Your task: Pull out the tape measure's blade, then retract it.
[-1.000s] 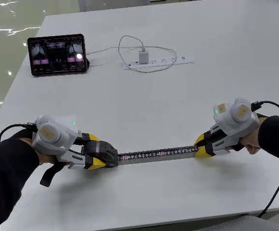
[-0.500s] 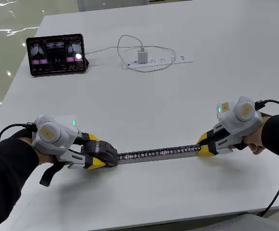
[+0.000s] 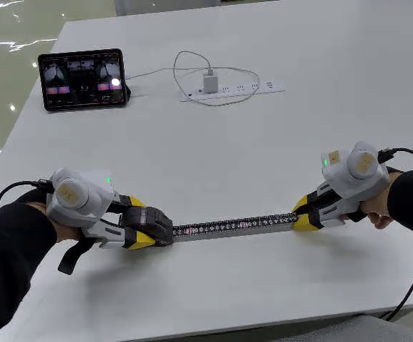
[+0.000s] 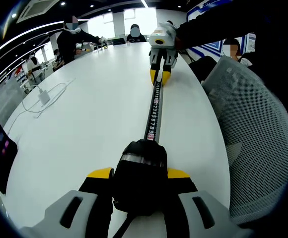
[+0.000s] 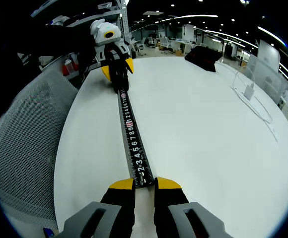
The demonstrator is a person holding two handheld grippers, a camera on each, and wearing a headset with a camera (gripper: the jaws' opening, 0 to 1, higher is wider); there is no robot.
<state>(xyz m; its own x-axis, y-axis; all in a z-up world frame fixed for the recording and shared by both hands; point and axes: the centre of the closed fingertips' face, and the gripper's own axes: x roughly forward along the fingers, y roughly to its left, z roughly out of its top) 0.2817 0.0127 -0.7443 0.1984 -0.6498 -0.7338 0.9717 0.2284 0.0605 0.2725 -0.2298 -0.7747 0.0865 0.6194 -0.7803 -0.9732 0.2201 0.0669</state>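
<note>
White table (image 3: 228,157) under us, both grippers low and wide apart: our left gripper (image 3: 139,222) clamps the tape measure case (image 3: 157,224), right gripper (image 3: 302,214) pinches the blade (image 3: 228,227) tip, stretched flat between.

Black tape measure (image 3: 148,225), blade (image 3: 235,226) pulled out to the right.
The dark, numbered blade runs straight, parallel to the table's (image 3: 263,142) near edge and just inside it.

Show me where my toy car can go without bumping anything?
Biggest bare patch: middle of the table, between the tablet and power strip behind and the blade in front. Near edge, below the blade, is free. Crowded: along the blade, between left tool and right tool.
</note>
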